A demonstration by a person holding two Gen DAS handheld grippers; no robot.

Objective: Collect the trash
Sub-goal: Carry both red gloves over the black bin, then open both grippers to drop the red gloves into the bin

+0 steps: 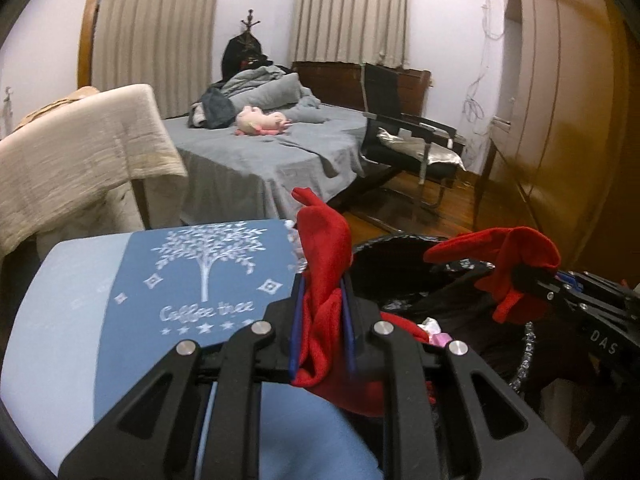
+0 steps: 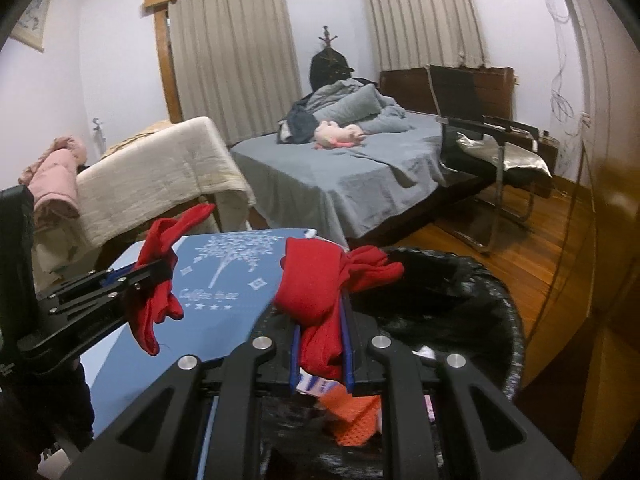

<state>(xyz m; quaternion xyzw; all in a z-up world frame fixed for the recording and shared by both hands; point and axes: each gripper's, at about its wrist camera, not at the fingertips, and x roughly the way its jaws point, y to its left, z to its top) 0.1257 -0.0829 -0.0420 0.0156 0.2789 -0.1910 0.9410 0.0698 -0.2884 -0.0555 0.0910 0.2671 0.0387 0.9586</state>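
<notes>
My left gripper (image 1: 323, 320) is shut on a red drawstring strip (image 1: 325, 240) of the black trash bag. My right gripper (image 2: 323, 340) is shut on the other red drawstring strip (image 2: 320, 280). The black trash bag (image 2: 460, 292) lines a bin to the right of a blue table and stands open between the grippers. Inside it I see an orange piece (image 2: 354, 416), white paper (image 2: 425, 353) and pink scraps (image 1: 438, 336). The right gripper also shows in the left wrist view (image 1: 520, 276), and the left gripper shows in the right wrist view (image 2: 158, 276).
A blue table top (image 1: 192, 280) with a white tree print lies on the left of the bin. A chair with a beige blanket (image 1: 80, 152), a grey bed (image 1: 260, 152), a black chair (image 1: 404, 136) and a wooden wardrobe (image 1: 560, 100) stand beyond.
</notes>
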